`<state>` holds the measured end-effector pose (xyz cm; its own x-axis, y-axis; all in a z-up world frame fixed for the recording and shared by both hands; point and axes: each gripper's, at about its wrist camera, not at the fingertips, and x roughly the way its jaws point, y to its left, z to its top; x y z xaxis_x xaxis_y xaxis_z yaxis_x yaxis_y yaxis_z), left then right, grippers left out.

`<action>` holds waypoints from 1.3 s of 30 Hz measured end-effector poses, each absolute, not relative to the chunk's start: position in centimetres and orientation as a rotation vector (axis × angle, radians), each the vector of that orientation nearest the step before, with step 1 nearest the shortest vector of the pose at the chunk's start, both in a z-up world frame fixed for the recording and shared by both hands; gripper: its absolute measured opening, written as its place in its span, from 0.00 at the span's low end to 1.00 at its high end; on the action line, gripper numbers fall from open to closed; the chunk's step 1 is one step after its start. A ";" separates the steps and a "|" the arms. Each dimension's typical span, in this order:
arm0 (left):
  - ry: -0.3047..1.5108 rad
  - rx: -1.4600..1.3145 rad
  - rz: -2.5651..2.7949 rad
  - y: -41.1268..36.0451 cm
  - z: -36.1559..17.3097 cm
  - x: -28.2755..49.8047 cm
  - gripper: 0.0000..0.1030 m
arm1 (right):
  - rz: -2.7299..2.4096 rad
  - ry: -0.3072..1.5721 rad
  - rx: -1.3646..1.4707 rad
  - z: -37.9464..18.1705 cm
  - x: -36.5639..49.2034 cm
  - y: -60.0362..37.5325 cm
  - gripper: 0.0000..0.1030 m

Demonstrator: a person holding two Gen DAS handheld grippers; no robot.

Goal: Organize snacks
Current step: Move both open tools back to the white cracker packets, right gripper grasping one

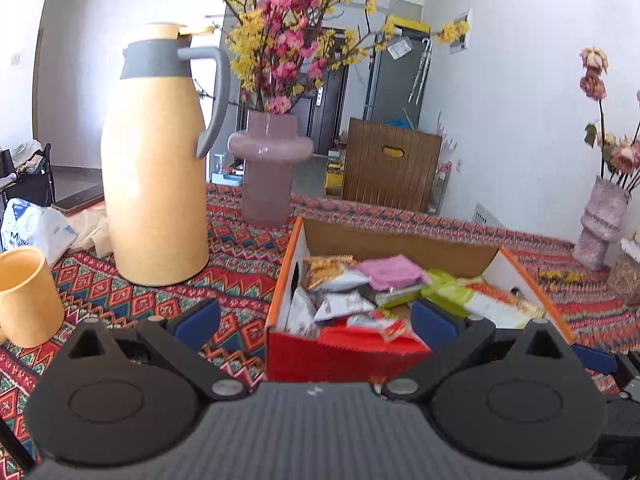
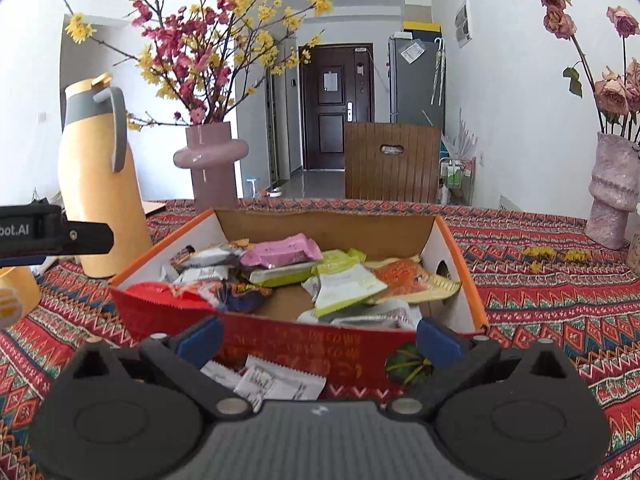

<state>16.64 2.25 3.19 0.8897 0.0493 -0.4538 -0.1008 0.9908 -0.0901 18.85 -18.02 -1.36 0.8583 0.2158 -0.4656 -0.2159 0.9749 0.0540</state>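
Box: open orange-edged cardboard box (image 2: 460,264), full of wrapped snacks.
Stray: white foil packet (image 2: 280,384) before box.
Tongs: left tongs (image 1: 316,320), right tongs (image 2: 318,338) wide, empty.
Risk: foil may slip.

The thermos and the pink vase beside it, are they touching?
Apart. In the left wrist view a strip of patterned tablecloth shows between the base of the thermos and the foot of the vase.
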 end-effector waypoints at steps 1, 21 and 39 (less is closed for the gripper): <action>0.478 -0.104 0.077 2.4 2.7 16.5 1.00 | 0.231 0.509 -0.004 -1.8 18.8 -17.9 1.00; 0.583 -0.156 0.092 5.4 -3.1 16.8 1.00 | 0.163 0.761 0.007 -7.1 22.7 -15.0 0.95; 0.604 -0.170 0.103 5.7 -3.3 17.2 1.00 | 0.231 0.612 -0.009 -4.7 18.7 -18.8 0.41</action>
<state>17.21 5.67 -3.32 0.8185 0.0467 -0.5725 -0.1461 0.9808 -0.1290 18.74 -18.84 -4.69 0.7934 0.2124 -0.5704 -0.2180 0.9741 0.0595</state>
